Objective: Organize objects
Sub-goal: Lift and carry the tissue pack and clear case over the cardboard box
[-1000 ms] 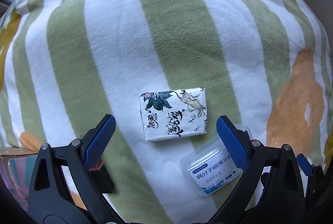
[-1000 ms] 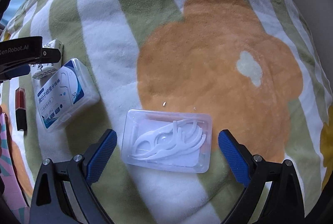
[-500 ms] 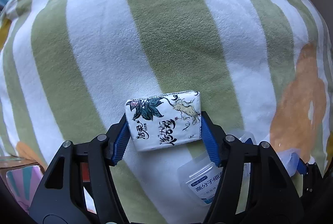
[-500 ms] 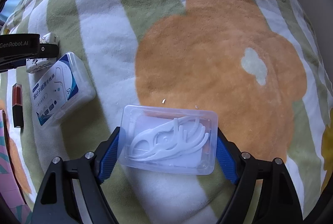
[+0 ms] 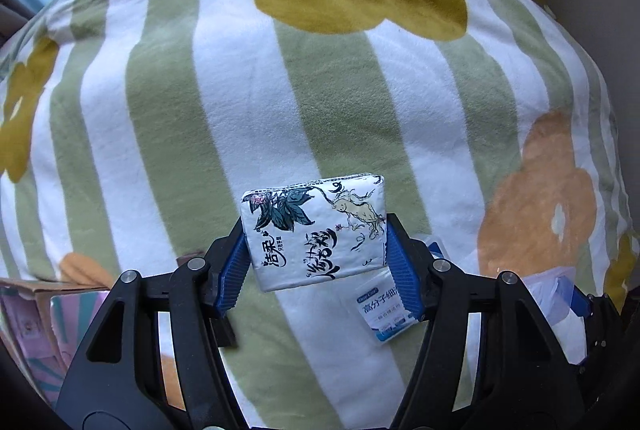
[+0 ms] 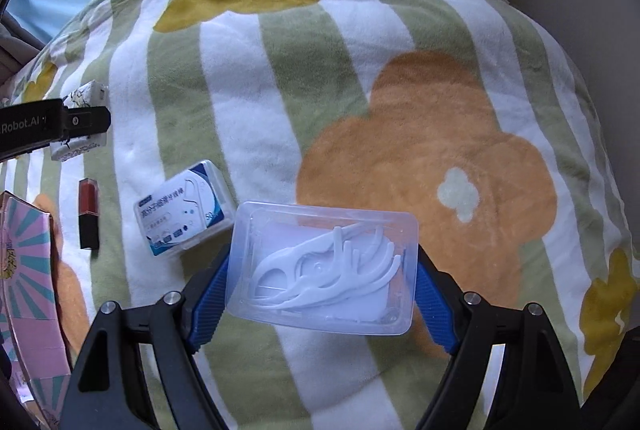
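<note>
My left gripper (image 5: 316, 266) is shut on a white tissue pack (image 5: 316, 230) printed with dark leaves and black script, held above the striped flower blanket (image 5: 200, 90). My right gripper (image 6: 320, 282) is shut on a clear plastic box of white floss picks (image 6: 324, 266), lifted off the blanket (image 6: 400, 110). A blue-labelled floss box (image 6: 184, 210) lies on the blanket to the left of it; it also shows in the left wrist view (image 5: 384, 310). The left gripper with the tissue pack (image 6: 80, 122) shows at the left edge of the right wrist view.
A red lipstick with a black cap (image 6: 88, 214) lies left of the floss box. A pink patterned cardboard box (image 6: 28, 270) stands at the left edge, also in the left wrist view (image 5: 36, 326). The blanket falls away at the right and far edges.
Both grippers closed from open onto their objects, the left on the tissue pack and the right on the clear pick box, and both lifted them off the blanket.
</note>
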A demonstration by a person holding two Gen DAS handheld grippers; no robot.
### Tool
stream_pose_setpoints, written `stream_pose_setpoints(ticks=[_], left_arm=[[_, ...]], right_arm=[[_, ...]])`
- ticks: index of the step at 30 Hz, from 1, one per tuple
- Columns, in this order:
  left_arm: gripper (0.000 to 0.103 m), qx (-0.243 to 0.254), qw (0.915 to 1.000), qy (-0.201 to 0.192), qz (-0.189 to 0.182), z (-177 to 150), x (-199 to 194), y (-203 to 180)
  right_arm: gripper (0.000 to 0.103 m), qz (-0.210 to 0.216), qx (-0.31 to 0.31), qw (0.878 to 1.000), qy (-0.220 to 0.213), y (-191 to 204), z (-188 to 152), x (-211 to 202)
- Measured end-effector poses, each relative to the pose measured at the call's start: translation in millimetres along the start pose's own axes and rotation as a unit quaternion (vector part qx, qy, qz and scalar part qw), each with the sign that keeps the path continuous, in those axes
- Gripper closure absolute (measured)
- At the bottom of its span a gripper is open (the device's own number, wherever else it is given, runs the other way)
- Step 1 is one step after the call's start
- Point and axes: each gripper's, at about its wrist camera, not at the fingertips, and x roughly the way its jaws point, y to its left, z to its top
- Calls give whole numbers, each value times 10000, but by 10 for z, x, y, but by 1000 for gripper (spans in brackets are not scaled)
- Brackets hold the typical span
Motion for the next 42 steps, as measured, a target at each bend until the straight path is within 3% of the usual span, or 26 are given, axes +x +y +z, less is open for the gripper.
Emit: stream_pose_setpoints(ticks=[5, 10, 23, 27, 33, 42], left_arm=[[44, -77, 9996, -261, 7, -31, -450, 40], [44, -182, 9985, -512, 48, -274, -941, 127], [44, -665, 9938, -869, 200, -1300, -2070, 548], [44, -821, 9931, -819, 193, -1694, -2305, 597], [44, -1142, 9898, -841, 144, -2190, -2528, 648], [44, -1041, 9908, -864, 10, -2372, -2635, 602]], right_arm=[[24, 152, -275, 9992, -257, 333, 177, -266], [24, 366, -625, 9960, -527, 512, 243, -618], [24, 1150, -1435, 9789, -896, 916, -9, -1610], [24, 1313, -1496, 9763, -845, 924, -228, -1816], [24, 1202, -1579, 9762, -878, 912, -526, -1940], [24, 1232, -1480, 9774, -875, 963, -639, -2046]])
